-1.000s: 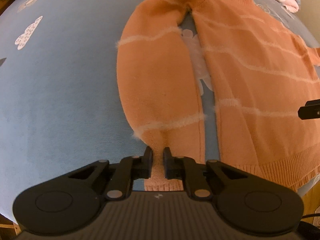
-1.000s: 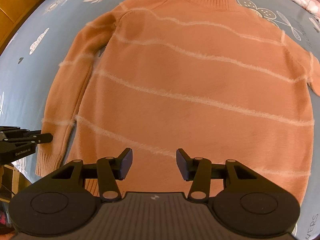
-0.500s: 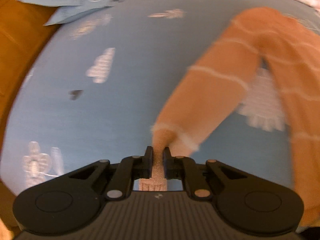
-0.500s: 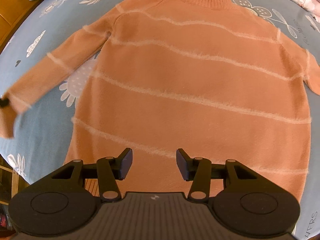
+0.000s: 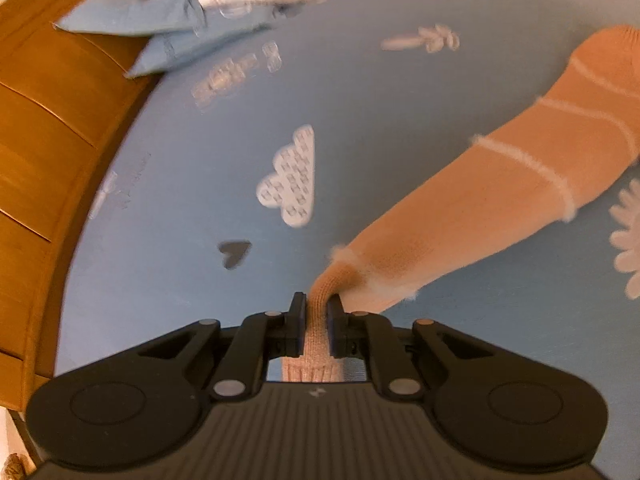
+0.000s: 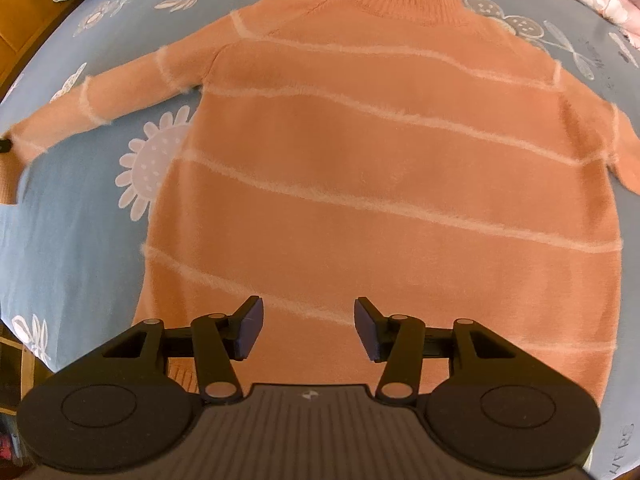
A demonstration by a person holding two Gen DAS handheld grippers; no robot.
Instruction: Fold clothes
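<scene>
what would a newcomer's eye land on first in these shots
The orange knit sweater with pale fuzzy stripes spread flat over the blue cartoon-print bedsheet. Next, the left gripper pinching the cuff of its sleeve, stretched out sideways, while the right gripper hangs open above the hem.

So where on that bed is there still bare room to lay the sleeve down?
Bare blue sheet lies between the wooden bed frame and the sleeve. Between sleeve and sweater body is a narrower patch. Pillows crowd the far end.

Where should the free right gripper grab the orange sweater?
Probably the right sleeve near its cuff, from above: like the left sleeve, it's a narrow strip lying flat beside the sweater body, thin enough for the open right gripper.
</scene>
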